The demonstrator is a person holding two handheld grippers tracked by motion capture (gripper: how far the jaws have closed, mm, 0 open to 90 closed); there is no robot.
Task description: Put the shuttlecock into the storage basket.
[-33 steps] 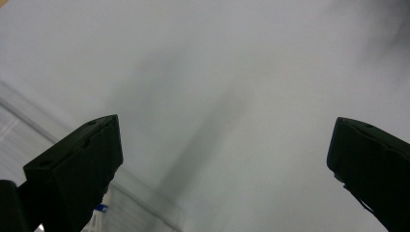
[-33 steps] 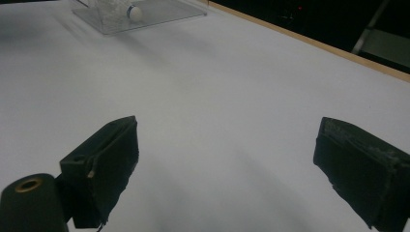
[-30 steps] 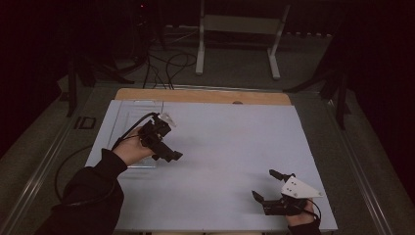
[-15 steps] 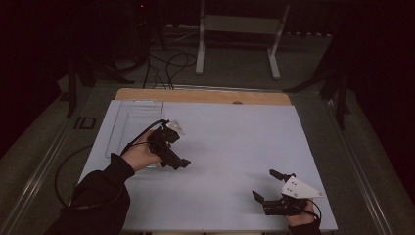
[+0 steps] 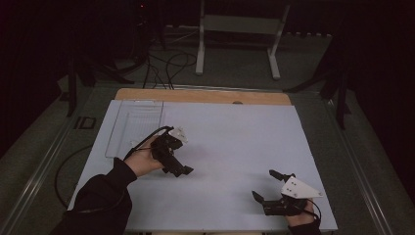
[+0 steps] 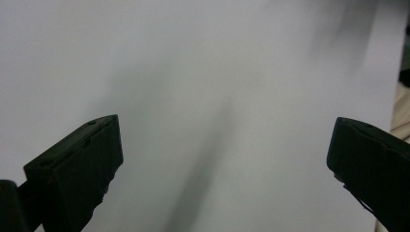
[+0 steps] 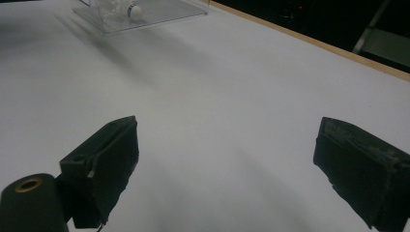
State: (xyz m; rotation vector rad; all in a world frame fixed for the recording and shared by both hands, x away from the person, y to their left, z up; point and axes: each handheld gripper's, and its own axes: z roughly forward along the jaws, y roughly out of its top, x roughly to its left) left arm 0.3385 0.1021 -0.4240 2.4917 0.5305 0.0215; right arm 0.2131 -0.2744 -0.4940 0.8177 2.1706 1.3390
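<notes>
White table [image 5: 235, 142], no legible writing

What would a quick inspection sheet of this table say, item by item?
Surface: white sheet covers the table, with a wooden edge at the far side.
Job's things: clear tray at the far left; a small white ball-like thing lies in it.
Clutter: nothing seen.
Grippers: left gripper held over the sheet near the tray, jaws wide apart and holding nothing; right gripper at the near right corner, jaws also apart and holding nothing.
Cables: a black cable trails from the left gripper off the table's left side.
Surroundings: dark room, a white stand and floor cables behind the table.
</notes>
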